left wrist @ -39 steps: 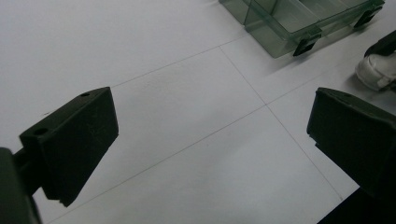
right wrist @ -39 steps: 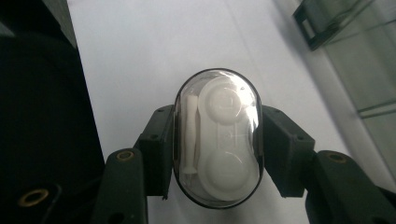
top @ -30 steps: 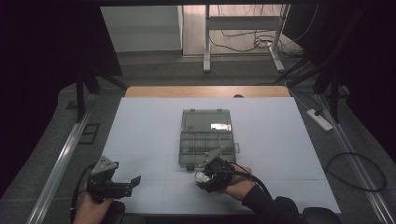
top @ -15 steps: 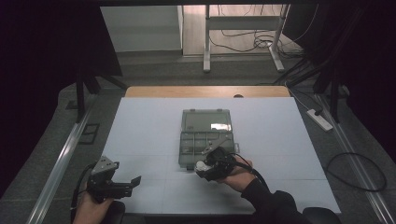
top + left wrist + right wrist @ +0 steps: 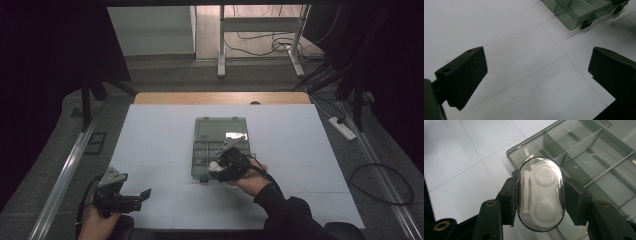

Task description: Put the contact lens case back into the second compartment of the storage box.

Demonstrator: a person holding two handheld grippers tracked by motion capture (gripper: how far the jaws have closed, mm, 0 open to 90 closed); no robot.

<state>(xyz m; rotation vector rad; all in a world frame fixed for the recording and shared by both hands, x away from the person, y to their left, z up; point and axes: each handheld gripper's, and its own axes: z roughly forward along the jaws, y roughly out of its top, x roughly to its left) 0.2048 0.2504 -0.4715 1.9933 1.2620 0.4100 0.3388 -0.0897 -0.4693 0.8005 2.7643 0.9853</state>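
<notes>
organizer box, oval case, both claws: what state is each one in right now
organizer box: lid open and laid back flat, the compartments that show look empty.
oval case: closed, clear cover over white parts, clamped at its sides and held over the box's near corner.
right claw: shut on the oval case.
left claw: open, jaws wide apart, holding nothing, above the white table.

Organizer box on white table

High view looks down from above the table; both gripper views sit close, sharing the organizer box.
</notes>
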